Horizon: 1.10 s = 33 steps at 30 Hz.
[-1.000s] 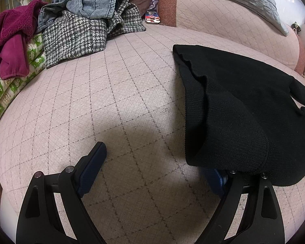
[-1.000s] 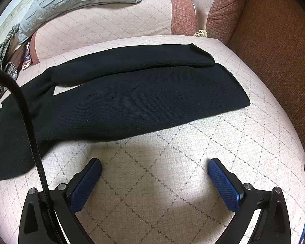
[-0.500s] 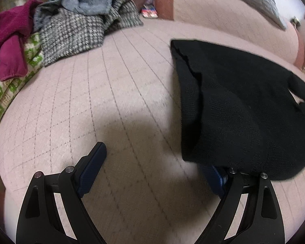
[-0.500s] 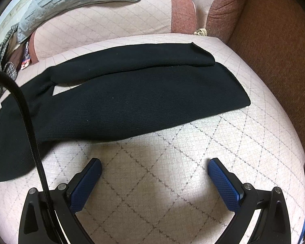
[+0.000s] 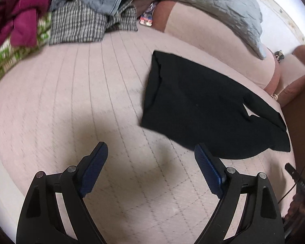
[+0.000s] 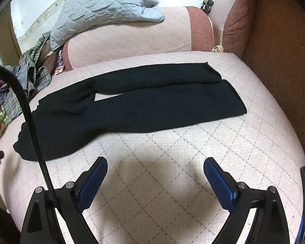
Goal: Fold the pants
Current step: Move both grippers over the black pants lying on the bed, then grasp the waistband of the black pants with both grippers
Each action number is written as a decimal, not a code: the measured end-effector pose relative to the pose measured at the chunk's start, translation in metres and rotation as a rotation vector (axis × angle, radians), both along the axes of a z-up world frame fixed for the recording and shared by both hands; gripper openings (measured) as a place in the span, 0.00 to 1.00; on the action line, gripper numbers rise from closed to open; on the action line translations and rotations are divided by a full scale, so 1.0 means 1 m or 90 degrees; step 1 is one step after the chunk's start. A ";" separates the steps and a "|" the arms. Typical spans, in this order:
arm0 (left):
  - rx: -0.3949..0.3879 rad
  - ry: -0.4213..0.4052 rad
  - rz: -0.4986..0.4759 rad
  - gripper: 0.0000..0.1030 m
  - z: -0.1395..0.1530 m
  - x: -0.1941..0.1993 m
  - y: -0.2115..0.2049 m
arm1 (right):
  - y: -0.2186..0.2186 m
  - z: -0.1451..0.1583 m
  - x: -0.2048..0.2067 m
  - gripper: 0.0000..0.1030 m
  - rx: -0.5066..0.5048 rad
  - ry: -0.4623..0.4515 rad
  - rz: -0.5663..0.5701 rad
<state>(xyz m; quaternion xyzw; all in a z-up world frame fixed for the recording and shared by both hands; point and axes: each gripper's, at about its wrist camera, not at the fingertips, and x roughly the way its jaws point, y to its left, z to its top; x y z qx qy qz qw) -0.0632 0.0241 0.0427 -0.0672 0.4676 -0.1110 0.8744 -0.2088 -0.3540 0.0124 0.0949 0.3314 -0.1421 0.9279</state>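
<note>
Black pants (image 6: 144, 105) lie spread flat on the pink quilted sofa seat (image 6: 172, 162), waist at the left, the two legs reaching right with a small gap between them. In the left wrist view the pants (image 5: 203, 105) lie right of centre, waist edge nearest. My left gripper (image 5: 151, 152) hangs open above bare seat (image 5: 71, 101), just short of the waist's lower corner, nothing between its pads. My right gripper (image 6: 155, 166) is wide, its jaws closing slightly, empty, over bare seat in front of the near leg.
A heap of clothes (image 5: 77, 18), checked, denim and maroon, sits at the seat's far left. A grey quilted blanket (image 6: 103, 12) drapes the backrest (image 6: 132, 42). A brown armrest (image 6: 280, 61) bounds the right side. A black cable (image 6: 30, 111) crosses the right wrist view.
My left gripper drew back and rose off the waist; its right finger, earlier under the cloth edge, now stands free. My right gripper also backed away, so the pants look farther off.
</note>
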 end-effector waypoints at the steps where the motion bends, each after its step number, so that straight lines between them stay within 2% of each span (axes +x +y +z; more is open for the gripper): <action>1: -0.002 0.011 0.008 0.85 -0.003 0.001 -0.003 | -0.001 -0.001 0.004 0.92 -0.010 0.012 -0.004; 4: -0.023 0.025 0.020 0.85 -0.006 0.000 -0.012 | -0.003 -0.002 -0.001 0.92 0.017 -0.005 0.004; 10: -0.016 0.017 0.026 0.85 -0.006 0.007 -0.032 | -0.012 -0.003 0.001 0.92 0.061 0.005 -0.002; 24: -0.009 0.052 0.023 0.85 -0.027 0.020 -0.048 | -0.038 -0.008 0.009 0.92 0.119 0.003 -0.018; 33: -0.021 0.053 0.005 0.85 -0.028 0.027 -0.067 | -0.062 -0.013 0.014 0.92 0.188 -0.030 -0.037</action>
